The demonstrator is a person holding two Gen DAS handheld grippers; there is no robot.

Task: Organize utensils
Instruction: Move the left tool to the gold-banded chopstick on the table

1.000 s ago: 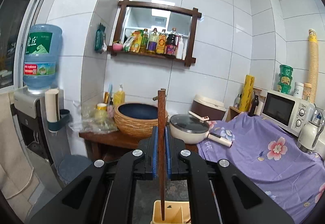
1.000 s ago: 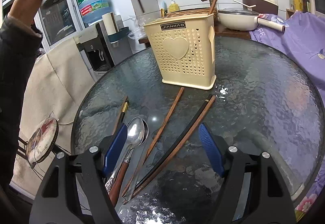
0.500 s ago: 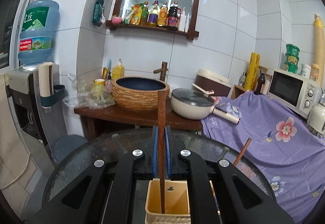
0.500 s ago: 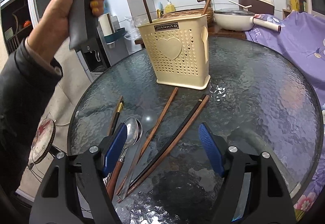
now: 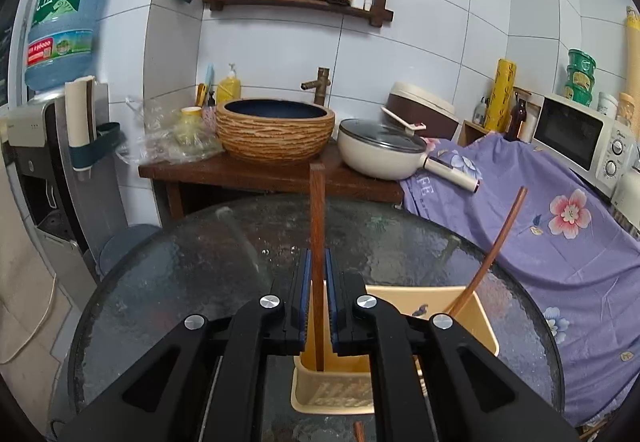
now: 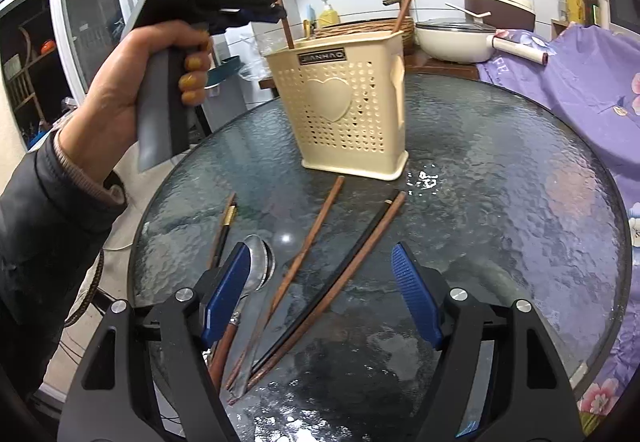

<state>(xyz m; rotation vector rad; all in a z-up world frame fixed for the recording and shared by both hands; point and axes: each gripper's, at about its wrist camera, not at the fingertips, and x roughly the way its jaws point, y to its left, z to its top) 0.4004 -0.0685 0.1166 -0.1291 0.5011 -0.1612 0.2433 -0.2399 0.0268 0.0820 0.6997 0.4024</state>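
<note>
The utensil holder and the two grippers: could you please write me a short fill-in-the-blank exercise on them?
1. The left gripper is shut on a wooden ____ whose lower end is inside the cream utensil holder.
2. The right gripper hovers over the glass table with its jaws ____.
3. The raised shape on the holder's perforated front is a ____.
4. The metal spoon lies on the ____.

Missing words: chopstick; open; heart; table

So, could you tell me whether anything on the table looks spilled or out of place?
Yes: a small wet patch glints on the glass table beside the holder. Chopsticks and a spoon lie scattered, unsorted, near the right gripper.
</note>
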